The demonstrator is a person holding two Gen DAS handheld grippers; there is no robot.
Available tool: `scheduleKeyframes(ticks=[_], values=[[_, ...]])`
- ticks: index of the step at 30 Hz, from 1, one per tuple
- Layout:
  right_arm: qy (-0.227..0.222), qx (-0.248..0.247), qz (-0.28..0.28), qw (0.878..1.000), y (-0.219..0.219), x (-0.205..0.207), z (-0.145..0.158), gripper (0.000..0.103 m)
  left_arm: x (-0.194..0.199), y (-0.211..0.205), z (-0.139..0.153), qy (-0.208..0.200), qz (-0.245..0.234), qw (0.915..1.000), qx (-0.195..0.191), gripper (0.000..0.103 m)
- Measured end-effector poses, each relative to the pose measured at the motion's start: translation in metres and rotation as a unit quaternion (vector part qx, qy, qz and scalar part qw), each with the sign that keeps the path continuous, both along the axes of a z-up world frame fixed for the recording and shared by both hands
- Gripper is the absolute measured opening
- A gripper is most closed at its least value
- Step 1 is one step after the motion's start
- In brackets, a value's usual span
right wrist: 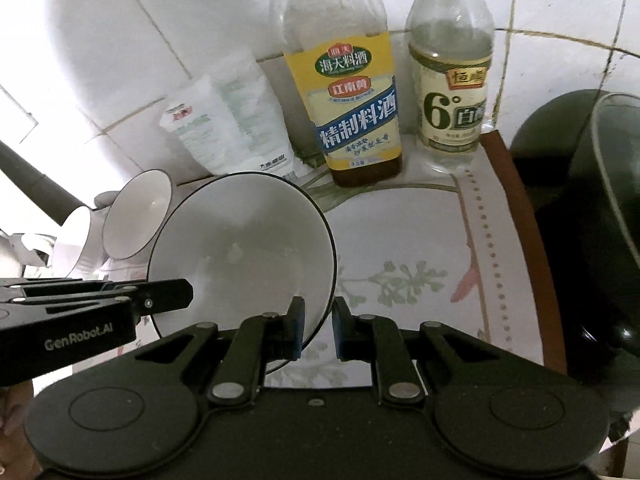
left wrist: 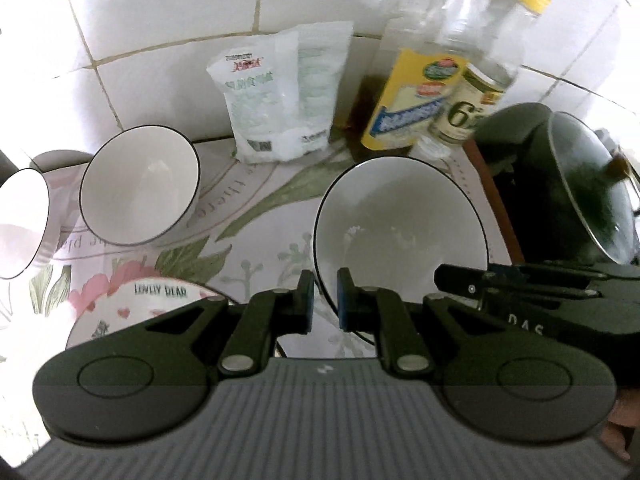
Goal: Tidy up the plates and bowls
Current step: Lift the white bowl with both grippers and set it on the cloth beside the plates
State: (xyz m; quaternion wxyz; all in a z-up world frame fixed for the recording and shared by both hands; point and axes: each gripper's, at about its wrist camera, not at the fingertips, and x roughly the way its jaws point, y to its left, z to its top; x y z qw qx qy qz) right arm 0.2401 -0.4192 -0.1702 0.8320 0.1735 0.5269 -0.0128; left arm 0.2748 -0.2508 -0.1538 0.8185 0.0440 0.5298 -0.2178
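Left gripper (left wrist: 323,300) clamped on the near rim of a white bowl with a thin black edge (left wrist: 404,232), fingers (left wrist: 305,300) pinching from either side of the rim. Right gripper (right wrist: 319,328) likewise closed on the rim of the same bowl (right wrist: 244,248), at its lower right edge, jaws nearly together with only the thin wall between them. So one bowl held by two grippers at once, tilted with its empty inside toward both cameras, above a floral tablecloth (right wrist: 420,256). In each wrist view, the other gripper reaching in from the side toward the bowl.

Further out, on the left: two more white black-rimmed bowls, one nearer (left wrist: 140,184) and one at the frame's edge (left wrist: 20,220), both tipped on their sides with mouths facing the cameras. Closest to the left gripper, a shallow dish printed with "LOVELY BEAR" and small hearts (left wrist: 160,300), partly hidden behind the gripper body. That makes three plain bowls and one printed dish in sight.

Against the white tiled wall (left wrist: 160,20): one white plastic bag of seasoning (left wrist: 280,92), leaning — and beside it two glass bottles, one with a yellow and blue cooking-wine label (right wrist: 344,92), one with a pale vinegar label marked "6°" (right wrist: 450,96). Both bottles upright, standing close together.

At the far right, one dark pot with a glass lid (right wrist: 592,200), at the edge of the cloth.
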Motion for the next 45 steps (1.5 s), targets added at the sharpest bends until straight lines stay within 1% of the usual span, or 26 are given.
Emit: scheduleKeyframes(ticks=[8,13,19,24,32,36,38,41,45], values=[[-0.004,-0.013,0.003,1.000,0.002,-0.036,0.020,0.018,-0.031,0.000,0.017,0.005,-0.015,0.9999,-0.003,0.010],[-0.001,-0.013,0.003,1.000,0.001,-0.057,0.022,0.018,-0.048,-0.003,0.014,0.017,-0.022,0.9996,0.001,0.010],[0.006,-0.007,0.003,1.000,-0.005,-0.073,0.013,0.018,-0.066,-0.011,0.003,0.028,-0.028,0.9991,0.012,0.010],[0.007,-0.002,0.006,1.000,-0.008,-0.078,0.000,0.019,-0.073,-0.013,-0.013,0.030,-0.028,0.9990,0.019,0.010],[0.004,0.004,0.010,1.000,-0.012,-0.073,-0.022,0.018,-0.071,-0.014,-0.044,0.048,-0.011,0.9985,0.023,0.010],[0.003,-0.009,0.024,1.000,-0.011,-0.068,-0.030,0.018,-0.069,-0.016,-0.057,0.054,-0.006,0.9982,0.025,0.011],[0.002,-0.009,0.028,1.000,-0.011,-0.065,-0.037,0.018,-0.068,-0.017,-0.062,0.051,-0.004,0.9983,0.028,0.011],[0.005,0.000,0.030,1.000,-0.013,-0.061,-0.046,0.018,-0.064,-0.017,-0.069,0.061,0.003,0.9977,0.030,0.011],[0.006,0.002,0.031,0.999,-0.014,-0.060,-0.049,0.018,-0.063,-0.019,-0.069,0.060,0.002,0.9978,0.029,0.011]])
